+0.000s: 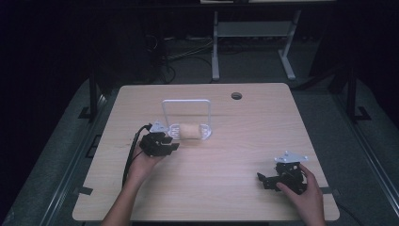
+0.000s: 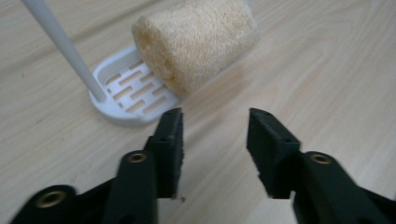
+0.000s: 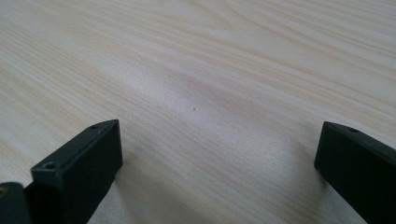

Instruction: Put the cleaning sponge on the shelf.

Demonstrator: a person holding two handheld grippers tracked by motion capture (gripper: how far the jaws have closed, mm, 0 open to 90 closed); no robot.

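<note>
1. Nearest us in the left gripper view, our left gripper (image 2: 215, 140) stands partly open with nothing between its pads; bare wood shows through the gap.
2. Just beyond those jaws lies the loofah sponge (image 2: 196, 42), a tan roll on its side. Its near end rests on the slotted white rack (image 2: 116, 95), beside the rack's white upright bar, and clear of our pads.
3. We judge the sponge was meant for that tray, so the slots can drain it.
4. From above, the rack (image 1: 205, 133) sits mid-table with its wire arch behind the sponge (image 1: 189, 131), and our left gripper (image 1: 170, 143) sits close on its left.
5. Far right, well apart, our right gripper (image 1: 264, 181) waits low over the table (image 1: 226, 188), jaws spread wide and empty, presumably parked out of the way.
</note>
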